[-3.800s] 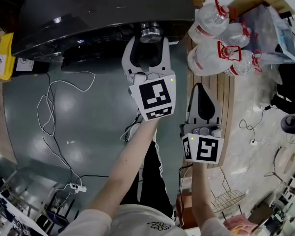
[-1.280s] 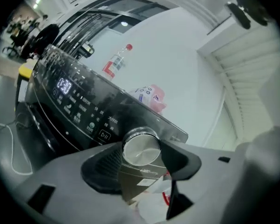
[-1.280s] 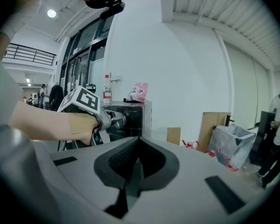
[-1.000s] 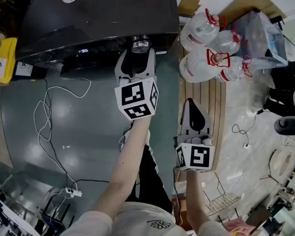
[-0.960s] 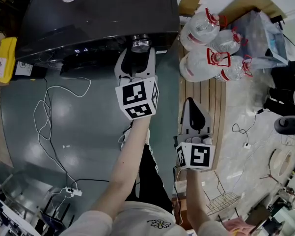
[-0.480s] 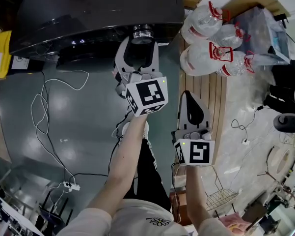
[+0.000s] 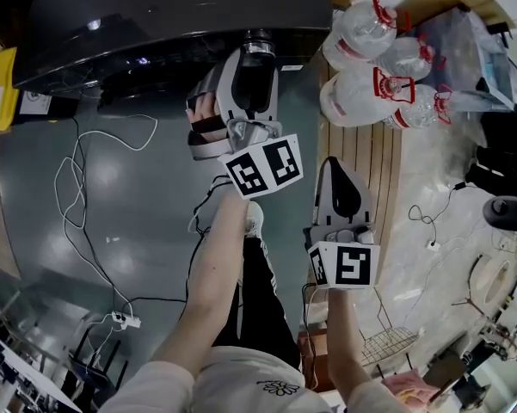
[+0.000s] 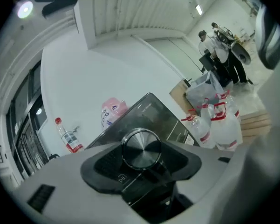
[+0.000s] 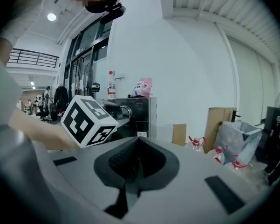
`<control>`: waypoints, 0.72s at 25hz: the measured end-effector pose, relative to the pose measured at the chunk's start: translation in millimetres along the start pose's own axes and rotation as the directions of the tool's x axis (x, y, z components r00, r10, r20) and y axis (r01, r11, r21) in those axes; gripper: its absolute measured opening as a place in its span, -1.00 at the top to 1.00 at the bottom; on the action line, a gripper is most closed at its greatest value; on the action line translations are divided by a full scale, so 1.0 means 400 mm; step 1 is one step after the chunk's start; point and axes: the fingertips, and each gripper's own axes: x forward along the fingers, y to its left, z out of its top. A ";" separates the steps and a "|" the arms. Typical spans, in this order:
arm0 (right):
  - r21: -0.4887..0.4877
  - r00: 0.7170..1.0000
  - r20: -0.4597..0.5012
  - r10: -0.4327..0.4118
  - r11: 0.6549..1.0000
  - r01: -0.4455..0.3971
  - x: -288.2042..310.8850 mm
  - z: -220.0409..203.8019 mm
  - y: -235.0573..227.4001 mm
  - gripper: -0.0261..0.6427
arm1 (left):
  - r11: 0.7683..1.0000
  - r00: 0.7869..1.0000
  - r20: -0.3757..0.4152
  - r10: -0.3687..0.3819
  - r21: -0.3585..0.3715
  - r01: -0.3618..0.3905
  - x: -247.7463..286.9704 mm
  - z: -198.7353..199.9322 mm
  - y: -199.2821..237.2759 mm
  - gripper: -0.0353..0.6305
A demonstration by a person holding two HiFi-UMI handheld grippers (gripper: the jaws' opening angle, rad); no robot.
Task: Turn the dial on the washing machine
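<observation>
The black washing machine (image 7: 155,7) fills the top of the head view, and its round silver dial (image 7: 258,45) sticks out of the front panel. My left gripper (image 7: 255,58) is rolled to one side, shut on the dial. In the left gripper view the dial (image 8: 140,147) sits between the dark pads (image 8: 102,164), with the machine's top (image 8: 153,108) behind it. My right gripper (image 7: 344,179) hangs lower right over the floor, shut on nothing. In the right gripper view its jaws (image 9: 137,148) meet, and the left gripper's marker cube (image 9: 87,120) shows ahead.
Several large water jugs (image 7: 378,67) with red caps stand on a wooden pallet (image 7: 370,149) right of the machine. White cables (image 7: 77,188) trail over the grey floor at left. A bottle (image 8: 67,136) and a pink pack (image 8: 112,111) stand on the machine.
The left gripper's jaws, open around the dial 3.8 s ago, have closed on it. Since then the gripper has rolled about the dial and its marker cube has turned. The right gripper has barely moved.
</observation>
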 end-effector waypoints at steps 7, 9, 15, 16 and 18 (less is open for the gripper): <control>-0.013 1.000 -0.013 0.003 1.000 -0.003 -0.004 -0.011 0.005 0.91 | 0.996 1.000 0.016 0.018 0.085 -0.019 -0.013 0.013 0.004 0.12; -0.015 1.000 -0.015 0.003 1.000 -0.003 -0.009 -0.009 0.010 0.91 | 0.995 0.999 0.026 0.019 -0.097 -0.017 -0.027 0.015 0.026 0.12; 0.006 1.000 -0.028 -0.009 1.000 0.009 -0.025 -0.003 0.004 0.91 | 0.358 0.997 0.019 -0.080 -0.932 0.046 -0.026 -0.072 0.026 0.06; 0.008 1.000 -0.029 -0.012 1.000 0.012 -0.026 -0.001 0.001 0.91 | 0.279 0.997 0.019 -0.074 -0.960 0.039 -0.027 -0.079 0.028 0.06; 0.009 0.999 -0.032 -0.018 1.000 0.018 -0.032 0.003 -0.006 0.91 | 0.174 0.998 0.041 -0.049 -0.983 0.049 -0.028 -0.078 0.035 0.06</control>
